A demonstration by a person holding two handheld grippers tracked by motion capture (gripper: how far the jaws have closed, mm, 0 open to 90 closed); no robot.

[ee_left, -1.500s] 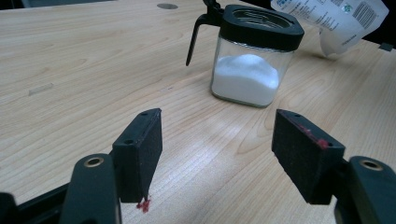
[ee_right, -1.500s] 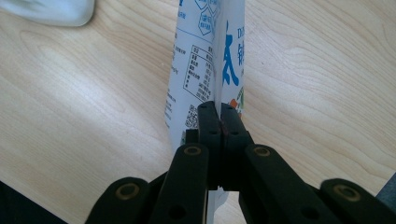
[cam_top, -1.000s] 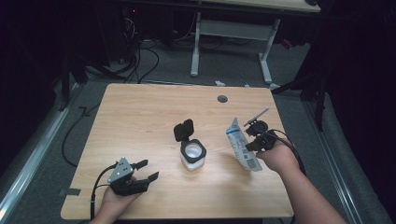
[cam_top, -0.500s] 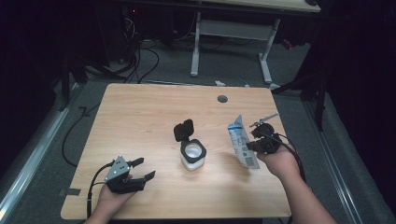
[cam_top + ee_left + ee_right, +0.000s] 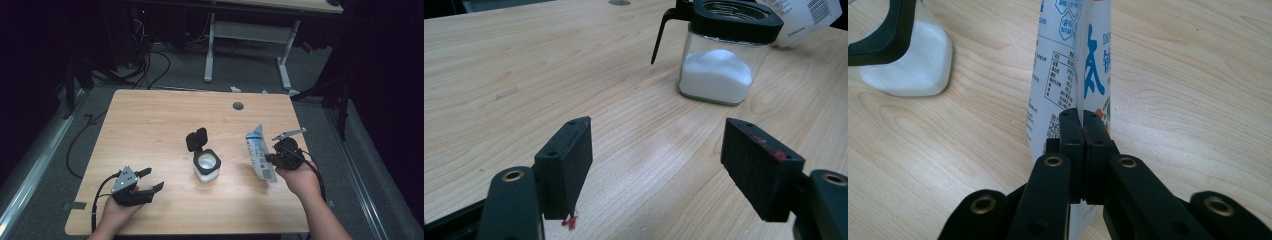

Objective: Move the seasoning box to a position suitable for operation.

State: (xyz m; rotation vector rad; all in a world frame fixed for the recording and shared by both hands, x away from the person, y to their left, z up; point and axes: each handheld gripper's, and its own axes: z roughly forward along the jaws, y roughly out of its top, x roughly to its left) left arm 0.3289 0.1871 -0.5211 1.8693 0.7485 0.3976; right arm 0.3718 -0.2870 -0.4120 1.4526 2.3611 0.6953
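Note:
A glass jar (image 5: pixel 206 167) with white powder in it stands mid-table, its black flip lid (image 5: pixel 196 139) open; the left gripper view shows the jar (image 5: pixel 719 70) ahead. My left gripper (image 5: pixel 151 179) rests low at the front left, well short of the jar. Its jaws (image 5: pixel 656 150) have just been opening and stand open with nothing between them. To the right of the jar, my right gripper (image 5: pixel 272 159) is shut on the edge of a white packet with blue print (image 5: pixel 260 150), held upright. In the right gripper view the fingertips (image 5: pixel 1082 117) pinch the packet (image 5: pixel 1068 60) beside the jar (image 5: pixel 908 65).
The wooden table (image 5: pixel 150 125) has a round cable hole (image 5: pixel 238 106) near its far edge. Beyond it stand a second desk's white legs (image 5: pixel 210 55) and cables on the grey floor (image 5: pixel 150 75).
My right hand has shifted slightly with the packet, which now stands more upright. The left gripper's jaws have spread a little wider; that hand has stayed put.

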